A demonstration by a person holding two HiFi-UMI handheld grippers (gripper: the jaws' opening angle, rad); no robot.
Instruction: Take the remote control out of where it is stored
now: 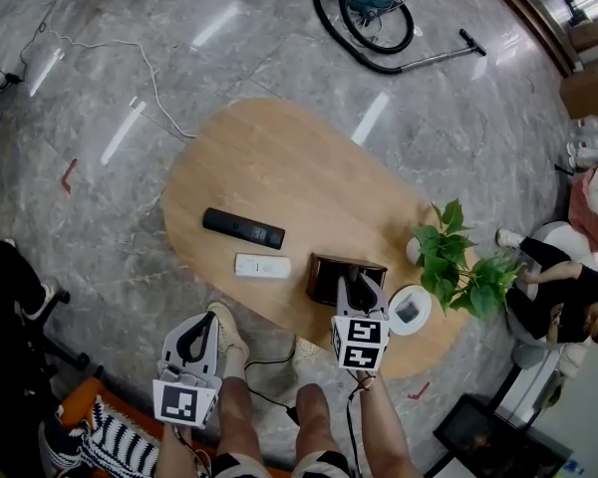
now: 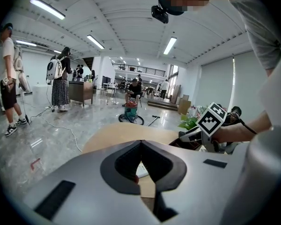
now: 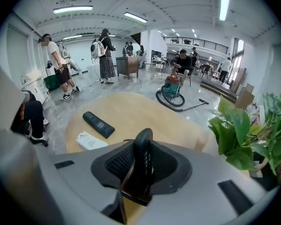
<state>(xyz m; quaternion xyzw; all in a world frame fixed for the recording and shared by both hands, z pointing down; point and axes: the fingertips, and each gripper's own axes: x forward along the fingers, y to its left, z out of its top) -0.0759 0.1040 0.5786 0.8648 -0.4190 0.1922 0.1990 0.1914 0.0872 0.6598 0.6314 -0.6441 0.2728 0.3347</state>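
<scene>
An oval wooden surface (image 1: 279,157) is noted carrying a potted plant (image 1: 458,262) at its right end, a dark brown holder (image 1: 324,272) at the near edge, and a flat black remote (image 1: 243,228) and white remote (image 1: 262,266) left of it. The right gripper (image 3: 143,158) is set over the holder, fingers closed on the upright remote control (image 3: 144,149) stored there. The left gripper (image 2: 140,144) is held off the near edge, fingers together.
</scene>
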